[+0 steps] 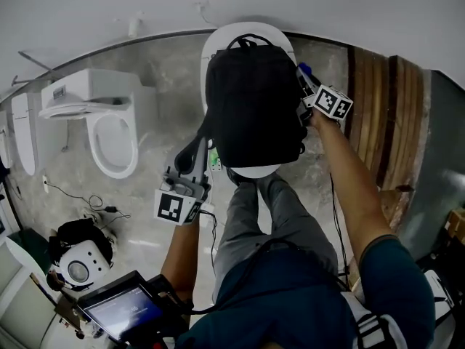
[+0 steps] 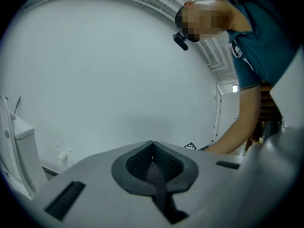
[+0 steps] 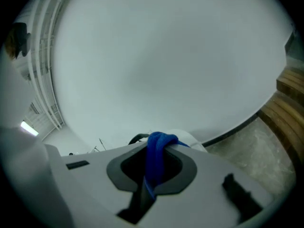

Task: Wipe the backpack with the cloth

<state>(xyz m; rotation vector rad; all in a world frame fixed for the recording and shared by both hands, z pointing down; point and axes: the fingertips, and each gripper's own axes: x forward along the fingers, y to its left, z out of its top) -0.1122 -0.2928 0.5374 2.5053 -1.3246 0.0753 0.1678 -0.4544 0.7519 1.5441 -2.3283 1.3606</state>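
A black backpack (image 1: 251, 104) stands on the closed white toilet lid (image 1: 218, 43) in the head view. My right gripper (image 1: 304, 78) presses against the pack's upper right side and is shut on the blue cloth (image 1: 302, 69). In the right gripper view the cloth (image 3: 155, 158) bulges out between the shut jaws of that gripper (image 3: 154, 141), with the pack's black top handle (image 3: 137, 137) just beyond. My left gripper (image 1: 197, 151) is at the pack's lower left, shut on a dark backpack strap (image 1: 197, 138). Its own view shows the strap (image 2: 154, 179) pinched in the gripper (image 2: 152, 148), which points up at the wall.
A second toilet (image 1: 109, 133) with its seat up stands to the left, and a urinal (image 1: 22, 137) is further left. Wooden planks (image 1: 378, 107) line the right side. Cables, a round white device (image 1: 80, 262) and a tablet (image 1: 123, 307) lie at lower left. The person's legs (image 1: 265, 209) are under the pack.
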